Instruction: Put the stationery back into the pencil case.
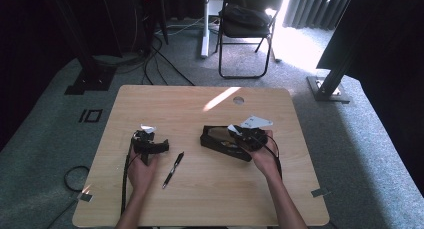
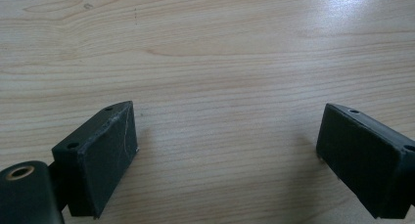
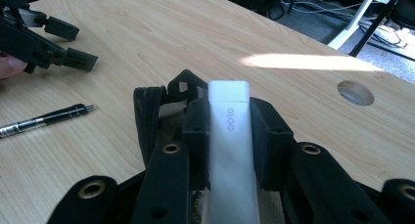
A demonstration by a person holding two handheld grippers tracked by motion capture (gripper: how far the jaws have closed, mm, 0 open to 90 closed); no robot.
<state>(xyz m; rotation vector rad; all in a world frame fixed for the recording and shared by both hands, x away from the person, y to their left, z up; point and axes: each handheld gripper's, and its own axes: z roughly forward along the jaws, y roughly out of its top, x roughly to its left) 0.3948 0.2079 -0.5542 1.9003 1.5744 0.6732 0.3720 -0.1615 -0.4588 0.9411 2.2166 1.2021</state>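
Right tool holds a white stick over the black case

The right tool (image 3: 230, 145) is clamped on a white stick (image 3: 229, 150) marked "GLOO" (probably a glue stick), just above the open black case (image 1: 224, 141) on the bench (image 1: 200, 104). It seems the stick is being put in or taken out; the next move needs a steady, straight path past the case rim. Farther left, the pen (image 1: 173, 169) lies alone, and the left tool (image 2: 227, 150) rests with jaws apart, empty.

Hidden and cut-off parts

Your right gripper (image 3: 229, 136) covers the white GLOO stick's (image 3: 229, 150) lower end; the pen (image 3: 46, 119) runs off at nine o'clock; the black case's (image 1: 215, 141) contents are too small to tell.
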